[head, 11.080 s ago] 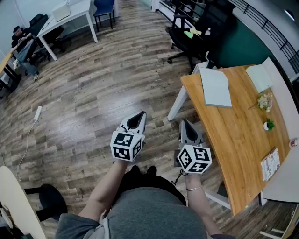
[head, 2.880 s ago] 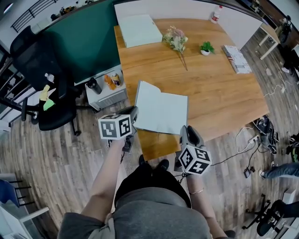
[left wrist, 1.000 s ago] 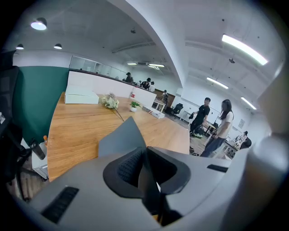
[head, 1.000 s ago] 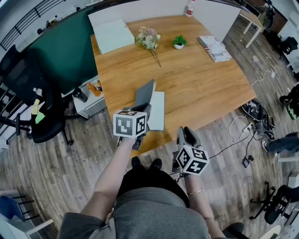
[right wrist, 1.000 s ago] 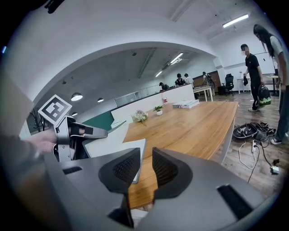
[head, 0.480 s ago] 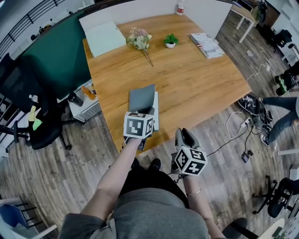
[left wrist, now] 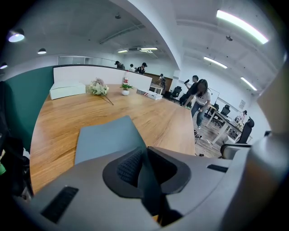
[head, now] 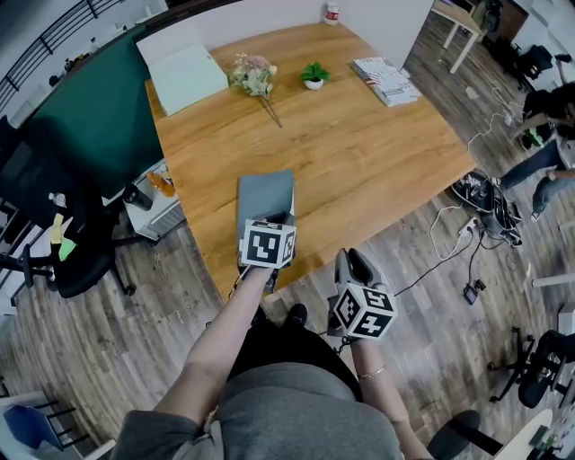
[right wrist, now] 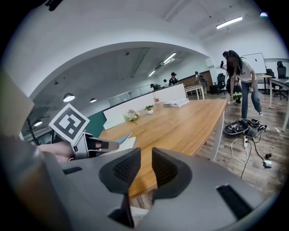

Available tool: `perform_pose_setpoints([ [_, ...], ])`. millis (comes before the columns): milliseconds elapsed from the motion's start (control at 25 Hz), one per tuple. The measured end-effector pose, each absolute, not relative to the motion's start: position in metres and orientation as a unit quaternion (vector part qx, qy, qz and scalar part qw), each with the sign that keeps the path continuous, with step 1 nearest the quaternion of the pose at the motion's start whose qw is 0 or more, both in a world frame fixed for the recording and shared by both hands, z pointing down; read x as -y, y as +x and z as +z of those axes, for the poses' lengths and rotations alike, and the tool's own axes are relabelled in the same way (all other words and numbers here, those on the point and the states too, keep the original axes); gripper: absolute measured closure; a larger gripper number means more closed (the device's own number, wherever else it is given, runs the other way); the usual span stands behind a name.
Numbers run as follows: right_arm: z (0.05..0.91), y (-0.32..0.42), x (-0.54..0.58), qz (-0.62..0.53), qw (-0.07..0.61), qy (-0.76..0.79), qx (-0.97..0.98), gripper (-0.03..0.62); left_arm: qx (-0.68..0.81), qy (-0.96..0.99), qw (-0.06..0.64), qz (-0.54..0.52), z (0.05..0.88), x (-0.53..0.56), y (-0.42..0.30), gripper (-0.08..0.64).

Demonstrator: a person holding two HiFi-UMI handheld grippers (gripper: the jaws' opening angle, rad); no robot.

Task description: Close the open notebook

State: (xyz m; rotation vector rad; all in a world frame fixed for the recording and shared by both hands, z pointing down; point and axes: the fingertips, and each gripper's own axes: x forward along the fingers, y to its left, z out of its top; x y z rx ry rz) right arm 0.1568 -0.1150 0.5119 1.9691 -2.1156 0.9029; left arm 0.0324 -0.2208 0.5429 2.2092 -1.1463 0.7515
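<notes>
The notebook (head: 265, 192) lies near the front edge of the wooden table (head: 359, 153), its grey-blue cover (left wrist: 106, 137) down almost flat over the white pages (right wrist: 127, 143). My left gripper (head: 280, 218) is shut on the cover's near edge, and the thin edge shows pinched between the pads (left wrist: 131, 167). In the right gripper view the cover (right wrist: 123, 136) still stands a little above the pages beside the left gripper (right wrist: 92, 145). My right gripper (head: 346, 259) hovers off the table's front edge, apart from the notebook. Its jaws have just been closing, a narrow gap remains and nothing is between them (right wrist: 141, 169).
At the table's far side lie a pale green folder (head: 184, 76), dried flowers (head: 254, 75), a small potted plant (head: 313, 75), a stack of booklets (head: 384, 79) and a bottle (head: 332, 12). A black office chair (head: 54, 234) stands left, cables (head: 485, 193) lie right.
The left gripper has come down and swung the cover from steeply tilted to almost flat on the pages. The right gripper has stayed about where it was.
</notes>
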Motion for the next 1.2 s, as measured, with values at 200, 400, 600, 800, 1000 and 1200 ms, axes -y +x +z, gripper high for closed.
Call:
perform_pose_setpoints([
  [200,0.515,0.162,0.112,0.304,0.058,0.653,0.691,0.509,0.422,0.816,0.26,0.297,0.552,0.22,0.037,0.506],
  [400,0.52,0.166,0.108,0.309,0.059,0.658,0.684,0.512,0.418,0.813,0.258,0.312,0.561,0.218,0.04,0.503],
  [600,0.523,0.17,0.105,0.314,0.06,0.663,0.677,0.512,0.418,0.81,0.252,0.326,0.569,0.218,0.043,0.497],
  [800,0.527,0.171,0.102,0.319,0.061,0.665,0.673,0.512,0.418,0.813,0.236,0.33,0.572,0.22,0.046,0.489],
  [1000,0.53,0.171,0.1,0.322,0.064,0.664,0.672,0.514,0.418,0.81,0.228,0.342,0.576,0.219,0.045,0.482],
  [1200,0.532,0.17,0.102,0.324,0.065,0.663,0.672,0.514,0.412,0.809,0.228,0.352,0.578,0.214,0.049,0.472],
])
